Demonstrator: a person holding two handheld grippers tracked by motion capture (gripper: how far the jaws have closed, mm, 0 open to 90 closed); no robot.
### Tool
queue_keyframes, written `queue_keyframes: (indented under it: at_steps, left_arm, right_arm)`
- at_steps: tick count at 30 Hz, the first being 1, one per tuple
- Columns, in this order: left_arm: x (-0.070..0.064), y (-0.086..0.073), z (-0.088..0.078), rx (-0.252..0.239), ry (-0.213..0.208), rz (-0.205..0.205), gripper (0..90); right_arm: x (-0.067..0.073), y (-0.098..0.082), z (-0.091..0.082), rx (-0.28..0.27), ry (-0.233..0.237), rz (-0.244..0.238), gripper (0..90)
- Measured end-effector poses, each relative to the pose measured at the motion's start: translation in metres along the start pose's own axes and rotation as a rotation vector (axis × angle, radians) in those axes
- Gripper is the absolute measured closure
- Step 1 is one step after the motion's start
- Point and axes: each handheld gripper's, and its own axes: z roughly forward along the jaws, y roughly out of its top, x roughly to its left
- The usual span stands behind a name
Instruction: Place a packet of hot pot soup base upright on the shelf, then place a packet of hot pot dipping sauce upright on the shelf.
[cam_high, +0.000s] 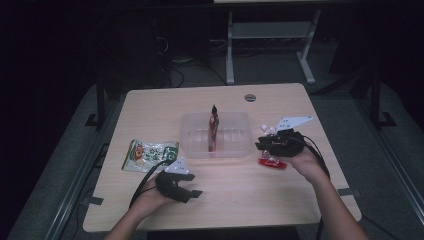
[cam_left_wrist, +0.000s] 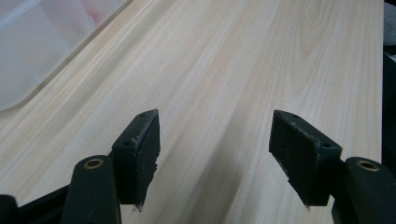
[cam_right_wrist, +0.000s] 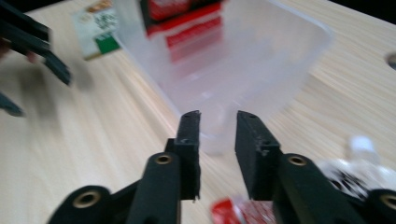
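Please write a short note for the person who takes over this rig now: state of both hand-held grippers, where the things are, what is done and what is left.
Left hand-held gripper: open, empty, low over bare table, near the green snack bag.
Right hand-held gripper: jaws narrow with a gap, nothing between them, just above the red packet lying on the table to the right of the clear tub.
Done: one red packet stands on end inside the tub.
Left, probably: pick up the red packet under the right hand-held gripper, then the green snack bag, and put both in the tub.
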Motion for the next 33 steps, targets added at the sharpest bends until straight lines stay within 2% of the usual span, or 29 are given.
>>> queue_keyframes:
  at_steps: [2, 4, 6, 9, 10, 14, 17, 21, 22, 27, 32, 33]
  left_arm:
    - [0.0, 0.001, 0.001, -0.006, -0.002, -0.007, 33.4]
    - [0.0, 0.003, 0.003, -0.002, -0.004, -0.001, 33.4]
    - [-0.001, 0.003, 0.004, -0.001, -0.007, 0.003, 33.4]
    - [-0.002, 0.004, 0.006, 0.005, -0.013, 0.012, 33.4]
    - [-0.002, 0.005, 0.006, 0.005, -0.015, 0.016, 33.4]
    - [-0.003, 0.005, 0.006, 0.009, -0.015, 0.017, 33.4]
    - [-0.003, 0.005, 0.006, 0.005, -0.014, 0.013, 33.4]
    - [-0.002, 0.004, 0.006, 0.009, -0.015, 0.015, 33.4]
    - [-0.002, 0.004, 0.007, 0.011, -0.015, 0.014, 33.4]
    - [-0.003, 0.004, 0.007, 0.021, -0.014, 0.015, 33.4]
    - [-0.003, 0.003, 0.008, 0.028, -0.015, 0.009, 33.4]
    - [-0.003, 0.003, 0.008, 0.028, -0.015, 0.009, 33.4]
  right_arm:
    - [-0.01, -0.008, -0.002, 0.016, -0.031, 0.017, 82.9]
    - [-0.013, -0.01, -0.003, 0.018, -0.031, 0.024, 84.9]
    - [-0.021, -0.018, -0.005, 0.035, -0.049, 0.033, 89.9]
    - [-0.026, -0.022, -0.006, 0.048, -0.06, 0.04, 90.0]
    - [-0.031, -0.027, -0.007, 0.062, -0.081, 0.051, 90.0]
    - [-0.037, -0.032, -0.005, 0.085, -0.109, 0.064, 90.0]
    - [-0.04, -0.035, -0.003, 0.092, -0.118, 0.077, 90.0]
    - [-0.047, -0.041, 0.004, 0.139, -0.127, 0.094, 90.0]
    - [-0.051, -0.044, 0.009, 0.156, -0.132, 0.091, 90.0]
    - [-0.052, -0.046, 0.016, 0.186, -0.133, 0.087, 90.0]
    - [-0.049, -0.044, 0.028, 0.253, -0.163, 0.035, 90.0]
    - [-0.049, -0.044, 0.028, 0.253, -0.163, 0.035, 90.0]
